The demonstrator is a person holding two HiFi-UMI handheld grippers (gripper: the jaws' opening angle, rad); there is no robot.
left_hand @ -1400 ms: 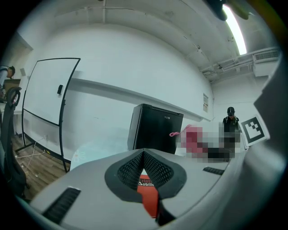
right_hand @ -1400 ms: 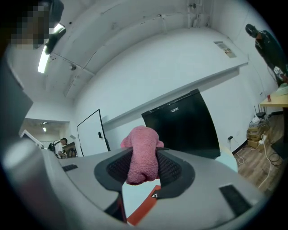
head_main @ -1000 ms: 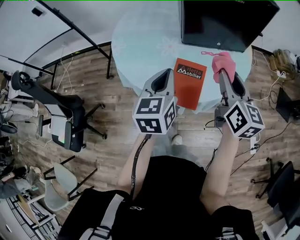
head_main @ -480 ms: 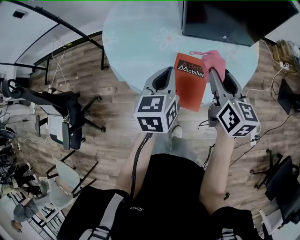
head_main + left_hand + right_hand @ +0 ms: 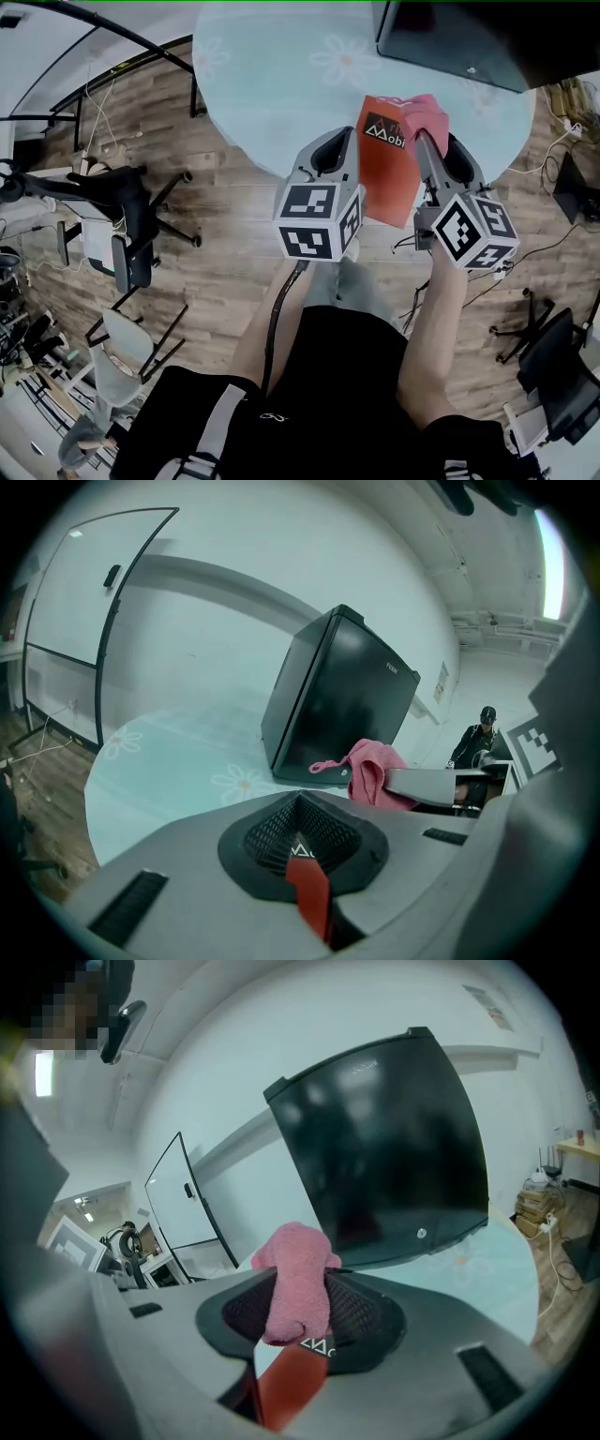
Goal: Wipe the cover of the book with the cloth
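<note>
A red book [image 5: 384, 173] lies near the front edge of the round pale-blue table [image 5: 281, 75], partly overhanging it. My right gripper [image 5: 424, 138] is shut on a bunched pink cloth [image 5: 427, 112], which sits over the book's far right corner. In the right gripper view the cloth [image 5: 295, 1283] bulges up between the jaws, with a strip of the red book [image 5: 286, 1382] below. My left gripper [image 5: 330, 145] hangs just left of the book, jaws together and holding nothing. From the left gripper view the cloth [image 5: 370, 771] shows to the right.
A large black box [image 5: 469, 37] stands at the back right of the table, close behind the cloth. Office chairs [image 5: 122, 225] and cables lie on the wooden floor to the left. A person [image 5: 480, 738] stands far off in the room.
My right gripper has carried the pink cloth leftwards, from beside the book to over its far right corner. The left gripper has hardly moved.
</note>
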